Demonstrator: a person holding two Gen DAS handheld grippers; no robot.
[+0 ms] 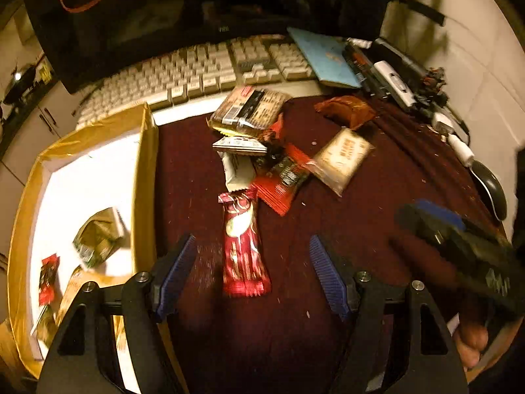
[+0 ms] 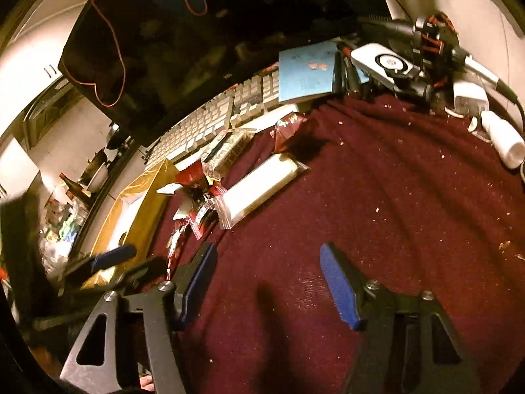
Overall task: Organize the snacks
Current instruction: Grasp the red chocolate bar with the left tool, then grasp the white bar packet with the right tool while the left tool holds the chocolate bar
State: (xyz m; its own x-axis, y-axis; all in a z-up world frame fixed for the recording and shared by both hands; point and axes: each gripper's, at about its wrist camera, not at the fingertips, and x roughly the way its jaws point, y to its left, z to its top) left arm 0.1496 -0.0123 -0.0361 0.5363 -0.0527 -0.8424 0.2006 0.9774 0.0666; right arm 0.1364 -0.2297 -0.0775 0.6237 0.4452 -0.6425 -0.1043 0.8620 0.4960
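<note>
My left gripper (image 1: 252, 241) is open above a long red snack bar (image 1: 242, 246) that lies on the dark red cloth (image 1: 344, 223) between its fingers. A pile of snack packets (image 1: 262, 151) lies beyond it, with a pale packet (image 1: 341, 161) to the right and a brown one (image 1: 347, 110) further back. A gold-rimmed box (image 1: 144, 164) on the left holds a green packet (image 1: 96, 236) and a small red one (image 1: 48, 277). My right gripper (image 2: 267, 249) is open and empty over bare cloth (image 2: 377, 197); the pale packet (image 2: 262, 190) lies ahead of it to the left.
A white keyboard (image 1: 197, 75) and a dark monitor (image 1: 197, 16) stand behind the snacks. A blue booklet (image 1: 325, 55), chargers and cables (image 1: 410, 85) and a mouse (image 1: 492, 190) line the right side. The other gripper (image 1: 459, 239) shows at the right of the left wrist view.
</note>
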